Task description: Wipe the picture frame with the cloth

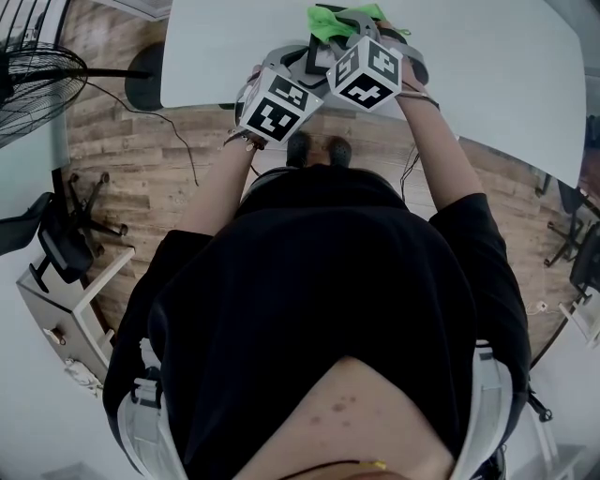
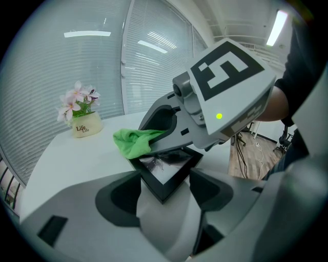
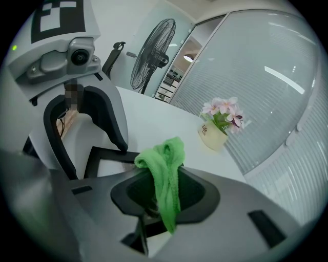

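Observation:
A black picture frame (image 2: 165, 173) with a glass front lies tilted over the white table (image 2: 66, 158). One corner of the frame sits between the jaws of my left gripper (image 2: 164, 193), which is shut on it. My right gripper (image 3: 164, 197) is shut on a green cloth (image 3: 166, 174) that hangs out past its jaws. In the left gripper view the cloth (image 2: 134, 142) rests against the frame's far corner, under the right gripper (image 2: 159, 134). The right gripper view has the frame (image 3: 110, 162) just beyond the cloth. The head view shows both grippers close together at the table's near edge, with the cloth (image 1: 339, 21) past them.
A small pot of pink flowers (image 2: 83, 124) stands further back on the table, by the frosted glass wall. A standing fan (image 1: 28, 84) and an office chair (image 1: 56, 234) are on the wooden floor to the left. The table (image 1: 487, 75) stretches to the right.

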`<state>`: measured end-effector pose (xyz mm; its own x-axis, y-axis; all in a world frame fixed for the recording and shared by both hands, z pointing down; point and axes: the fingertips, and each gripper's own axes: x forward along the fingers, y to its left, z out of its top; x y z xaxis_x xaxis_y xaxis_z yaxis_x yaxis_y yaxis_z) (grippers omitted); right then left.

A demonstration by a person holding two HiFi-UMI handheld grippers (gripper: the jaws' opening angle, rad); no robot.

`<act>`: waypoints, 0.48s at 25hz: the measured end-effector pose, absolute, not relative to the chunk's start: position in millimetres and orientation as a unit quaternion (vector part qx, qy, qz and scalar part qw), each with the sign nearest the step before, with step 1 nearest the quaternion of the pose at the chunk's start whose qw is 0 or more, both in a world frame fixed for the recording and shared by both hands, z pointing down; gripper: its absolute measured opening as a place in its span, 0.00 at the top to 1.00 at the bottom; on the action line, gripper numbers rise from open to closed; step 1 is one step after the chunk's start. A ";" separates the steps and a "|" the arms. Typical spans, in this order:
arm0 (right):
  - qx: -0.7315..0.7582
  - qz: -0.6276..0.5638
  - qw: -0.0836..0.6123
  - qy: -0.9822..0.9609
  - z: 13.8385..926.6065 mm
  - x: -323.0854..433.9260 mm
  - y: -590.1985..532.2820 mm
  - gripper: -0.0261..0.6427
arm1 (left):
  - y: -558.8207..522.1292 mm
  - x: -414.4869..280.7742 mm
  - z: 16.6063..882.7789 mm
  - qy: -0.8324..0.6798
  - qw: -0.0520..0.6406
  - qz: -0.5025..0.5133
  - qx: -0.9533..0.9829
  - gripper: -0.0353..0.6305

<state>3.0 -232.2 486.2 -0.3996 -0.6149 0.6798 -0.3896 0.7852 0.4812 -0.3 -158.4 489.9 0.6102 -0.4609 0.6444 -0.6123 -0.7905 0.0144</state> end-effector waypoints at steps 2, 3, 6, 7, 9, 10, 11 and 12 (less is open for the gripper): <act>0.303 -0.125 0.456 -0.827 485.2 2.9 -231.1 0.80 | -158.7 -0.3 489.4 -0.302 0.117 0.323 0.889 0.48; 0.303 -0.126 0.457 -0.827 485.0 3.0 -230.2 0.80 | -158.4 0.1 489.0 -0.302 0.118 0.323 0.889 0.48; 0.302 -0.128 0.457 -0.827 486.2 2.3 -228.4 0.80 | -158.5 0.9 486.8 -0.301 0.117 0.321 0.891 0.48; 0.301 -0.129 0.458 -0.826 486.5 1.9 -228.2 0.80 | -158.8 0.7 486.7 -0.300 0.117 0.320 0.891 0.48; 0.300 -0.131 0.459 -0.826 487.0 1.7 -227.8 0.80 | -159.6 0.8 487.2 -0.300 0.117 0.320 0.891 0.48; 0.299 -0.132 0.460 -0.826 487.3 1.8 -227.4 0.80 | -159.8 1.0 487.5 -0.300 0.117 0.320 0.891 0.48; 0.298 -0.133 0.461 -0.825 487.6 1.9 -226.7 0.80 | -159.9 1.1 487.7 -0.300 0.117 0.320 0.891 0.48; 0.297 -0.134 0.462 -0.825 487.9 1.8 -226.0 0.80 | -159.9 1.0 487.8 -0.300 0.117 0.321 0.891 0.48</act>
